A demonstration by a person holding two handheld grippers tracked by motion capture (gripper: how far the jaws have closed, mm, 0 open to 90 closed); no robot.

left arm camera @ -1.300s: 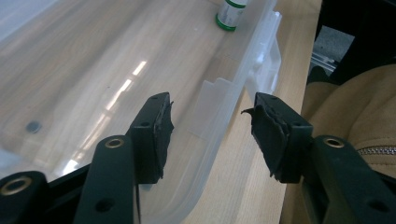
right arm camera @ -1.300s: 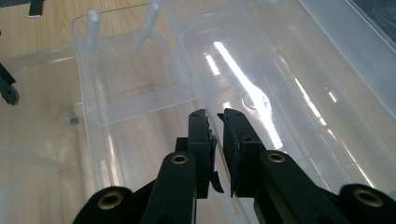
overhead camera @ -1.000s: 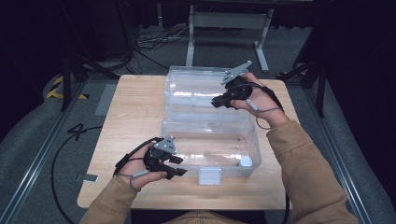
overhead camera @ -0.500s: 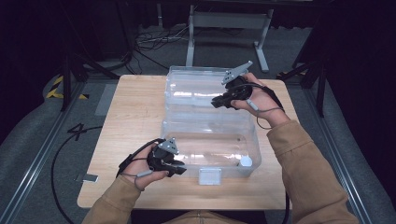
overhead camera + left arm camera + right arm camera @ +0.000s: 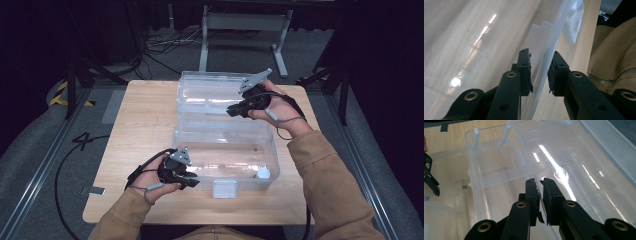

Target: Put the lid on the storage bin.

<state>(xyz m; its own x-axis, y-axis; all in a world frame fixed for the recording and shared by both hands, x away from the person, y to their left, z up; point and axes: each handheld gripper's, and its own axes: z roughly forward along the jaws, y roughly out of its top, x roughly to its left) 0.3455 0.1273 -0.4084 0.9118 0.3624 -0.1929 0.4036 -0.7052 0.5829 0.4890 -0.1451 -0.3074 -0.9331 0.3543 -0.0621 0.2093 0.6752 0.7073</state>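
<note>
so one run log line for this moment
left gripper: closing on box near wall | right gripper: shut on lid edge | lid: open | hands: steady

Wooden table (image 5: 145, 125), light top, bare at left. Small metal clip-like piece (image 5: 93, 190) near the table's near-left corner. Black cable (image 5: 65, 165) loops on grey floor left of the table. Yellow-black hazard tape (image 5: 60, 95) far left on floor. Grey metal stand legs (image 5: 240, 22) beyond the far edge, tangle of cables (image 5: 160, 42) beside them. Dark frame posts either side.
</note>
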